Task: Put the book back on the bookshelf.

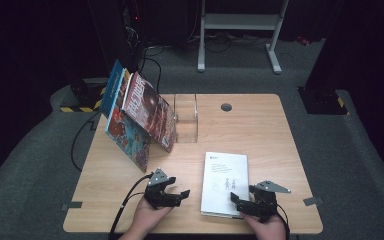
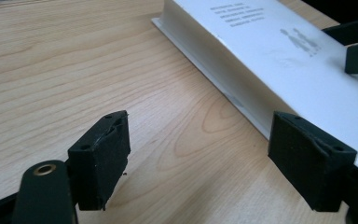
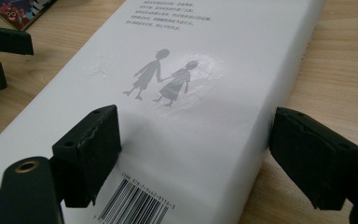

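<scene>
A white book (image 1: 225, 182) lies flat, back cover up, near the front edge of the wooden table (image 1: 260, 130). Its cover (image 3: 182, 79) bears two grey walking figures and a barcode. My right gripper (image 1: 240, 197) is at the book's near right corner, open. In the right gripper view (image 3: 200, 156) one pad hangs over the cover and the other stands past the book's side edge. My left gripper (image 1: 182, 192) rests just left of the book, open. In the left gripper view (image 2: 205, 154) bare wood lies between its pads, with the book's edge (image 2: 242, 88) close by.
Several colourful books (image 1: 135, 117) lean together at the back left. Beside them stands a clear plastic box (image 1: 186, 117). A round cable hole (image 1: 226, 107) sits near the table's far edge. A hand holds each gripper at the front edge.
</scene>
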Tool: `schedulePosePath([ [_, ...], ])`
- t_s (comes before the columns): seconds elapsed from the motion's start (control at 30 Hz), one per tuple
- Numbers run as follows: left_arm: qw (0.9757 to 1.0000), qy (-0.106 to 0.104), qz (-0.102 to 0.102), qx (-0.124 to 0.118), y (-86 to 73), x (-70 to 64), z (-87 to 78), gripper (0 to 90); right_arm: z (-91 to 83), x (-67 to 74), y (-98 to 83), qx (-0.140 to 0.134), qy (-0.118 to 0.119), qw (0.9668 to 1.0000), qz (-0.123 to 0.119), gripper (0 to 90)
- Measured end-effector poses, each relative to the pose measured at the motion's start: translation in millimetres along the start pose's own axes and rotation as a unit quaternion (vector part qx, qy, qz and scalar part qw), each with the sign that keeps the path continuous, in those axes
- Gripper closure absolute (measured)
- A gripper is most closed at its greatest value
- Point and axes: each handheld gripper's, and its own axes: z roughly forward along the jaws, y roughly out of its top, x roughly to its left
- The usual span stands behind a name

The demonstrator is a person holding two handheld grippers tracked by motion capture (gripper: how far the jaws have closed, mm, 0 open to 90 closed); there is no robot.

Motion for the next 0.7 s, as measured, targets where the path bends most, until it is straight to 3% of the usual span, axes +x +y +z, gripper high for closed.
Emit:
schedulePosePath([
  [0.27, 0.9998, -0.017, 0.006, -0.001, 1.4, -6.2, 3.5, 21.0, -1.7, 3.8, -1.0, 0.002, -0.009, 1.0, 0.002, 17.4],
  [0.7, 0.9998, -0.015, 0.013, 0.0, 2.1, -7.6, 5.3, 21.2, -1.7, 8.0, -3.1, -0.006, -0.021, 0.9997, 0.01, 18.3],
])
